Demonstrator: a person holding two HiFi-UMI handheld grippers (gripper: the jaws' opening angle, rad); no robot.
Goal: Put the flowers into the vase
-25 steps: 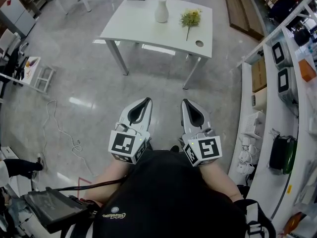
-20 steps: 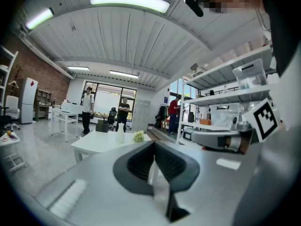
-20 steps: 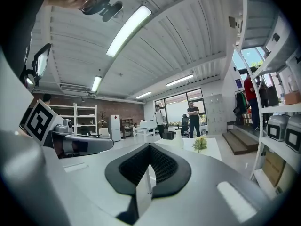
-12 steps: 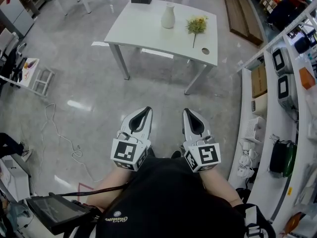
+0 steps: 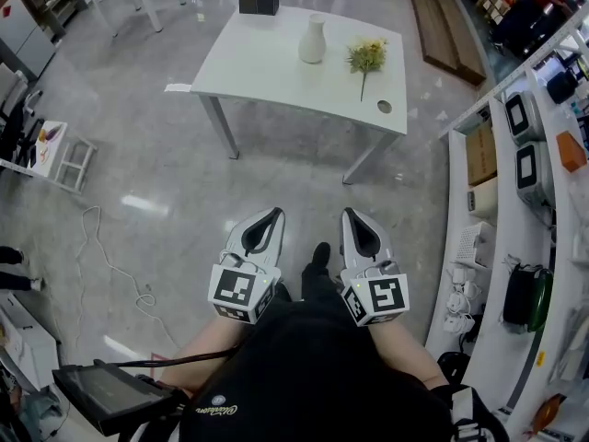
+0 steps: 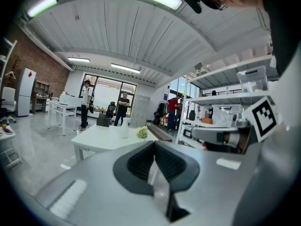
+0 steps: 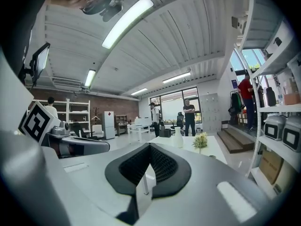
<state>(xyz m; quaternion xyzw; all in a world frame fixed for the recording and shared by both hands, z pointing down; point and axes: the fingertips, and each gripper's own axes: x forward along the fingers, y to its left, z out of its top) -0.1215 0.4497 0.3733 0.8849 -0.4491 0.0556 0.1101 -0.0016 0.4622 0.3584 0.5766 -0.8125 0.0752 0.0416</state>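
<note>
Head view, bulbous white vase (image 5: 313,40), tufted flowers (image 5: 366,56), rectangular table (image 5: 267,64)

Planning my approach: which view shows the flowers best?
Head view: the flowers lie whole on the white table, stem toward the near edge, right of the vase. Both gripper views show only a small, distant yellow-green tuft beside the vase.

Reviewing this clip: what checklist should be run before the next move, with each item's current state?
1. Vase upright on the table: ok.
2. Flowers lying on the table beside the vase, apart from it: ok.
3. Left gripper shut, nothing held: ok.
4. Right gripper shut, nothing held: ok.
5. Table within either gripper's reach: not ok, a stretch of floor lies between.
6. Vase mouth unobstructed: cannot tell.
</note>
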